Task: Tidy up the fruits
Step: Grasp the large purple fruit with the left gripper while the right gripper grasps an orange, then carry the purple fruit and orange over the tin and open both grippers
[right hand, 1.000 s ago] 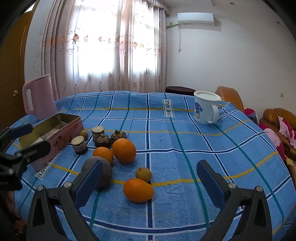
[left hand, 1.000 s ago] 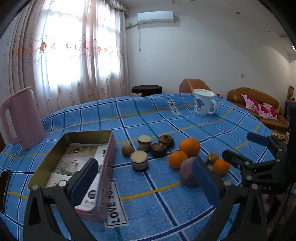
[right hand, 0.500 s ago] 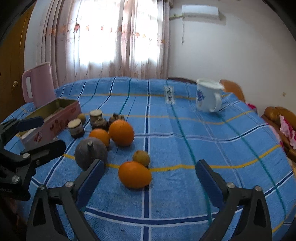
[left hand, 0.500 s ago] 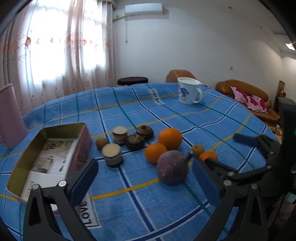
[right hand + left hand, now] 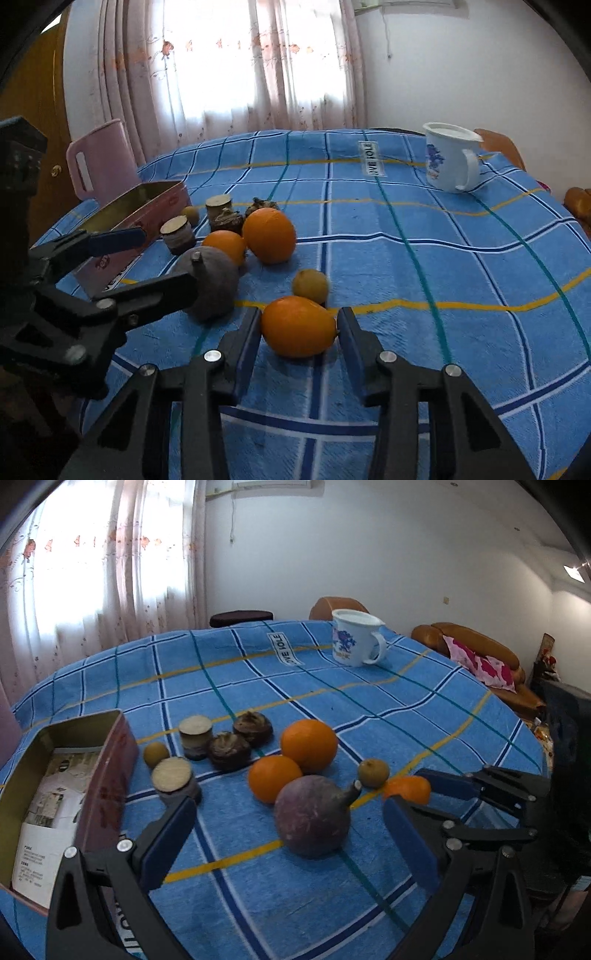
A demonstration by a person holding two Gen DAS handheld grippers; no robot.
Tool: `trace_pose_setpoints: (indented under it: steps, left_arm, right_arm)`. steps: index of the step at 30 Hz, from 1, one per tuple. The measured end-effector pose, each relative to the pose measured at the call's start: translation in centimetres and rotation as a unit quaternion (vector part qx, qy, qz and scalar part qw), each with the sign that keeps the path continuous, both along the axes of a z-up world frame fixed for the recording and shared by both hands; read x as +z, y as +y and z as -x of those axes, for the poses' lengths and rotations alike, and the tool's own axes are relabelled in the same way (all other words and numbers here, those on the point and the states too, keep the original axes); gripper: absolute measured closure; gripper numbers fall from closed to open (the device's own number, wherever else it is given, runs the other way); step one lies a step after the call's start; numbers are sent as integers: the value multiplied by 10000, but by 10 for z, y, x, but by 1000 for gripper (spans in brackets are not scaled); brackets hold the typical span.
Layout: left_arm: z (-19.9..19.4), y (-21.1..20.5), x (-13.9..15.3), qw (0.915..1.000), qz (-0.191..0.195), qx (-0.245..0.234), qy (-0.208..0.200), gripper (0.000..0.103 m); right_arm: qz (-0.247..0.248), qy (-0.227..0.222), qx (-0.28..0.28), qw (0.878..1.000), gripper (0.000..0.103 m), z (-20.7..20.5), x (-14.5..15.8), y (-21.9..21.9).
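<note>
Fruits lie clustered on the blue checked tablecloth. My right gripper [image 5: 300,325] has closed around an oval orange fruit [image 5: 298,326], its pads touching both sides; the fruit rests on the cloth. That fruit also shows in the left wrist view [image 5: 407,788]. My left gripper [image 5: 291,830] is open, its fingers either side of a purple round fruit with a stem [image 5: 313,816]. Two oranges [image 5: 309,744] [image 5: 274,778], small yellow-brown fruits [image 5: 373,772] [image 5: 156,754] and several dark and cut brown pieces [image 5: 229,749] lie behind. An open pink tin [image 5: 59,794] stands at the left.
A white mug with blue print [image 5: 354,637] stands at the far side of the table. A pink jug [image 5: 101,162] stands behind the tin. A sofa [image 5: 480,657] and a chair are beyond the table's right edge.
Both grippers moved forward and lower to the fruits. My right gripper narrowed from wide open onto the oval orange fruit. My left gripper swung right from the tin to the purple fruit.
</note>
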State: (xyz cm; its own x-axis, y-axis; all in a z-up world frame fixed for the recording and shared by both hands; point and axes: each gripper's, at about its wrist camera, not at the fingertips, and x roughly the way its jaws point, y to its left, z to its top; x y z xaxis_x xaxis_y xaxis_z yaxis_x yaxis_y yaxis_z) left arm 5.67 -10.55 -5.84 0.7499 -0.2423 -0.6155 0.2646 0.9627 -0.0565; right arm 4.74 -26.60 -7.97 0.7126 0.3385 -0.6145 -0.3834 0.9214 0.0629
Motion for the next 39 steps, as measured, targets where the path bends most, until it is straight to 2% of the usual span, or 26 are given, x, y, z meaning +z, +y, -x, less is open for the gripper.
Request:
trace_pose_setpoints:
  steps: [2, 7, 10, 11, 17, 25, 32, 39]
  left_arm:
    - [-4, -2, -2, 10000, 18, -33, 87, 2]
    - [-15, -7, -14, 9986, 89, -117, 511, 20]
    - [-15, -4, -16, 9978, 237, -192, 581, 50]
    - [-14, -3, -16, 9974, 313, -268, 594, 51]
    - [-4, 5, -12, 9984, 349, -189, 415, 51]
    - [13, 20, -2, 9999, 110, 48, -27, 51]
    - [22, 44, 7, 9987, -9, 349, -380, 51]
    - [30, 76, 16, 9957, 67, 695, -608, 51]
  right_arm:
    - [8, -65, -129, 9999, 59, 1, 2, -7]
    - [-96, -151, -226, 9996, 59, 0, 4, -18]
    - [-104, -222, -182, 9995, 59, 3, 4, -16]
    - [-113, -243, -166, 9995, 59, 4, 4, -15]
    - [-119, -403, -110, 9991, 59, 8, 10, -8]
    - [-122, -614, -24, 9980, 59, 11, 20, 8]
    - [-71, -812, 238, 9964, 59, 8, 31, 35]
    - [-36, -946, 577, 9938, 59, 2, 43, 67]
